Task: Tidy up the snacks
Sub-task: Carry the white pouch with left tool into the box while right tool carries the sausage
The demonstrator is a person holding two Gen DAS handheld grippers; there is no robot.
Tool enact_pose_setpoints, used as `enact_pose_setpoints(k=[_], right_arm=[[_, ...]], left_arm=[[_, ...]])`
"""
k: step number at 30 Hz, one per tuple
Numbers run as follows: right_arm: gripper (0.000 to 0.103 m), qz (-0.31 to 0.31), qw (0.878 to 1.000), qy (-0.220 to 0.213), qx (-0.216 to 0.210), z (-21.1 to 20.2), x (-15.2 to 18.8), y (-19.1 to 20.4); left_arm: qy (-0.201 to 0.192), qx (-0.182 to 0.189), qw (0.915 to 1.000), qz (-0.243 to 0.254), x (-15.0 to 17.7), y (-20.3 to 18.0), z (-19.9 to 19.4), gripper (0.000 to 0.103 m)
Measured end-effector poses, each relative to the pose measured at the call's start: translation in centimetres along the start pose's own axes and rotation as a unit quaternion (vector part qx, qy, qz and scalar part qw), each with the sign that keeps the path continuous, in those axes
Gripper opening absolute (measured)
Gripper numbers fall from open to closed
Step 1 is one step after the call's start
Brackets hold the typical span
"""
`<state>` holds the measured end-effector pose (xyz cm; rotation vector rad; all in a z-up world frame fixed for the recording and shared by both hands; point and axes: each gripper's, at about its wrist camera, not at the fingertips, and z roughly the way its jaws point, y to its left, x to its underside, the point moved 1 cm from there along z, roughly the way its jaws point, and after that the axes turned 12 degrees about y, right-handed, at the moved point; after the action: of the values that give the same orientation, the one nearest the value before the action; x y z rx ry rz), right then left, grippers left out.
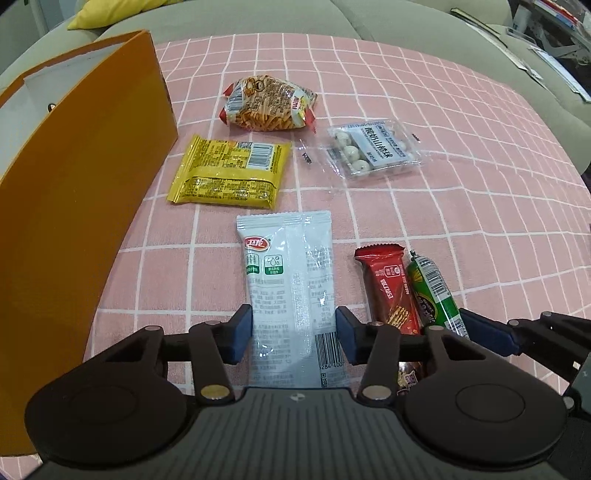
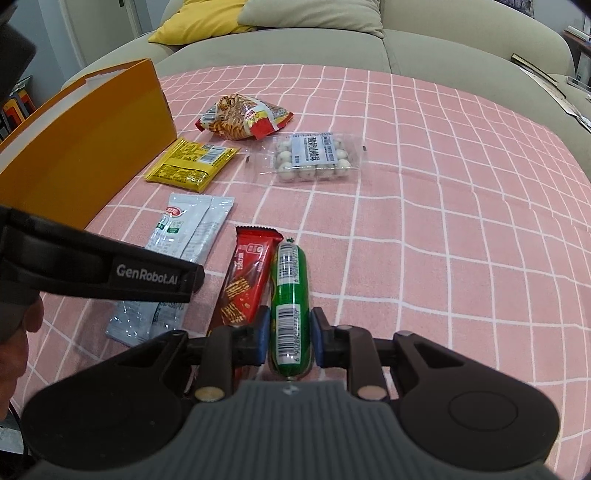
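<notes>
A white snack packet [image 1: 288, 266] lies flat on the pink checked cloth [image 1: 480, 184]. My left gripper [image 1: 293, 334] straddles its near end, and its blue pads [image 1: 240, 332] meet both long edges. Just to the right lie a red wafer bar [image 1: 391, 291] and a green sausage stick [image 1: 432, 291] side by side. In the right wrist view my right gripper [image 2: 290, 334] is shut on the green sausage stick [image 2: 290, 295], pads on either side of its lower half. The red wafer bar [image 2: 243, 284] touches its left side.
An open orange box [image 1: 74, 184] stands along the left edge of the cloth. Farther back lie a yellow packet [image 1: 229, 170], a bag of noodle snack [image 1: 269, 103] and a clear pack of white balls [image 1: 373, 147]. A grey sofa [image 2: 443, 40] with a yellow cushion [image 2: 199, 22] lies behind.
</notes>
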<state>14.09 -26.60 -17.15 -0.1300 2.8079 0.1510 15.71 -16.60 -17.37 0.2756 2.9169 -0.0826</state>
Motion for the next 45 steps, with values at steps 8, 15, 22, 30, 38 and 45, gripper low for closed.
enact_pose_setpoints(k=[8,15,22,30,38,45], right_arm=[[0.019,0.008,1.000,-0.006,-0.002,-0.8,0.1,0.0],[0.019,0.021,0.999,-0.030,-0.004,-3.1,0.5,0.3],[0.019,0.011,0.998,-0.056,-0.017,-5.7,0.4,2.1],[0.019,-0.023,0.996,-0.083,-0.029,-8.4,0.1,5.2],[0.019,-0.066,0.991,-0.106,-0.040,-10.8,-1.3,8.9],[0.019,-0.107,0.984,-0.130,-0.056,-12.6,-4.3,12.8]], left_arm=[[-0.017,0.005,0.9998,0.004,1.4,0.8,-1.8,0.053],[-0.048,0.012,0.9987,0.010,2.7,1.9,-4.8,0.053],[-0.076,0.035,0.9965,-0.005,3.7,3.5,-8.1,0.053],[-0.102,0.048,0.9933,-0.026,5.0,6.2,-11.3,0.053],[-0.135,0.054,0.9889,-0.030,5.8,9.1,-14.9,0.053],[-0.173,0.037,0.9839,-0.028,5.1,12.1,-18.2,0.053]])
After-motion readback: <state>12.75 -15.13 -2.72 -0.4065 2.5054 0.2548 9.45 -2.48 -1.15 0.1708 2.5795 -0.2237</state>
